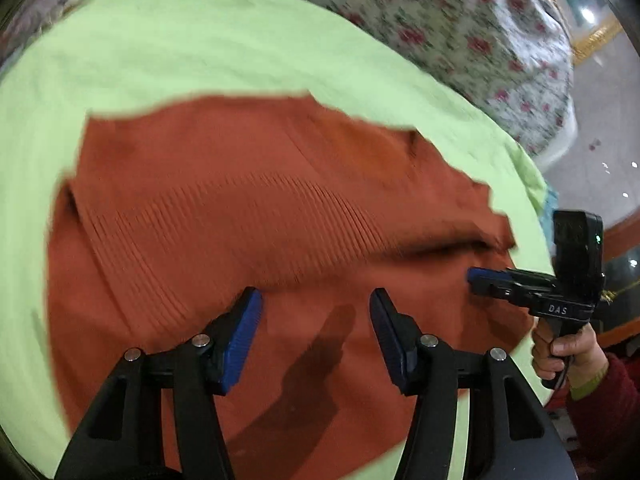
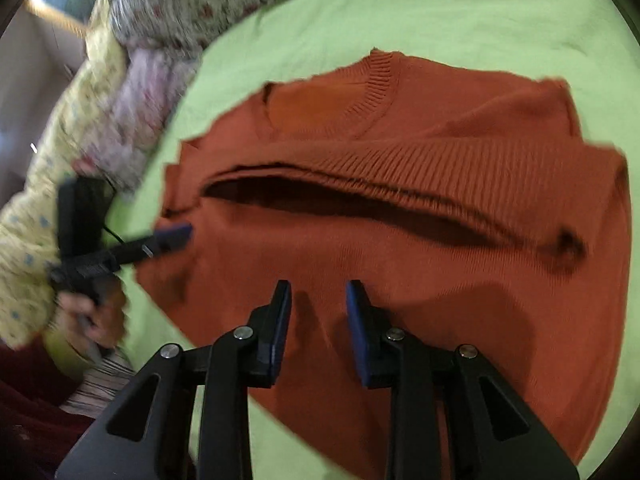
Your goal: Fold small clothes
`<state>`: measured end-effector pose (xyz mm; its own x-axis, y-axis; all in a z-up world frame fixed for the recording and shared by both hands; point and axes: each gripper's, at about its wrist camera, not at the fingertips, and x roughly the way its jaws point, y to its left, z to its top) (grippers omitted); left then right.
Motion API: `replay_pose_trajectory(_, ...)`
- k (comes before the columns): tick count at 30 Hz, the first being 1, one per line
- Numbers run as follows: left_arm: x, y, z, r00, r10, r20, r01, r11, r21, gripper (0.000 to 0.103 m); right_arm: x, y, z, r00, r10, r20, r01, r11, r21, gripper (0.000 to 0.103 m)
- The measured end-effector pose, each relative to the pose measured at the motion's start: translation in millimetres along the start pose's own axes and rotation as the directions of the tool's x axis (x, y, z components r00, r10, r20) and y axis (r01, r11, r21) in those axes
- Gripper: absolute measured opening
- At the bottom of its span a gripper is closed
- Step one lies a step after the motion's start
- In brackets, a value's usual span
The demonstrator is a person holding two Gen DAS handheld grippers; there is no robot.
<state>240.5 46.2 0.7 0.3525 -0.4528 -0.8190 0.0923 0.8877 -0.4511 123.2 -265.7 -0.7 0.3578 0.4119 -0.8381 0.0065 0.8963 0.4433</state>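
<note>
Orange sweater (image 1: 240, 216) flat under both tools, left (image 1: 316, 300), right (image 2: 318, 292), gaping, empty.

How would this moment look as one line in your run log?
task: fold small clothes | orange sweater partly folded on green sheet | left gripper open | right gripper open

A rust-orange knitted sweater (image 2: 400, 240) is spread flat, its ribbed hem folded up toward the round neckline, with a shadowed gap under the fold.

Sweater (image 2: 400, 240) on sheet (image 2: 440, 12), seemingly folded across; quilt (image 1: 440, 20) behind sheet
</note>
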Motion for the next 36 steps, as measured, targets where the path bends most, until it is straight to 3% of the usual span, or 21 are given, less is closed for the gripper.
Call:
replay_pose_trajectory(2,-1.6,13.8,18.6,1.000,0.014,0.022,-0.014,0.999,-0.031,0.057,0.3,-12.3,13.6,0.998,-0.055,0.022,0.055,0.998,0.010,0.030)
replay_pose_trajectory(3,-3.7,22.8,31.2,0.999,0.030,0.045,-0.028,0.998,-0.056,0.057,-2.4,-23.4,24.8,0.991,-0.122,0.051,0.120,0.992,0.036,0.030)
replay_pose_trajectory(5,-7.7,36.2,49.7,0.996,0.044,0.084,-0.035,0.994,-0.104,0.057,-10.6,-42.0,40.0,0.977,-0.185,0.104,0.176,0.980,0.092,0.030)
replay_pose_trajectory(9,-20.2,55.3,78.8,0.983,0.066,0.172,-0.032,0.981,-0.190,0.057,-33.2,-77.8,66.4,0.948,-0.214,0.236,0.156,0.957,0.244,0.030)
replay_pose_trajectory(15,-32.0,55.3,89.6,0.972,0.101,0.214,-0.056,0.977,-0.206,0.059,-34.7,-73.0,73.4,0.936,-0.236,0.262,0.165,0.950,0.267,0.030)
replay_pose_trajectory(18,-42.8,56.9,79.1,0.966,0.109,0.233,-0.059,0.976,-0.210,0.060,-44.8,-70.9,62.3,0.933,-0.225,0.282,0.142,0.947,0.288,0.030)
replay_pose_trajectory(21,-60.5,57.8,61.3,0.954,0.151,0.257,-0.091,0.969,-0.230,0.072,-55.4,-64.1,49.8,0.932,-0.203,0.299,0.114,0.950,0.292,0.030)
replay_pose_trajectory(24,-74.8,64.9,44.2,0.948,0.164,0.273,-0.094,0.963,-0.252,0.074,-60.4,-52.0,35.8,0.936,-0.182,0.300,0.093,0.953,0.287,0.030)
replay_pose_trajectory(36,-105.3,86.1,-56.5,0.976,0.139,0.169,-0.082,0.947,-0.309,0.074,-59.6,-20.9,-38.3,0.956,-0.145,0.256,0.062,0.950,0.305,0.030)
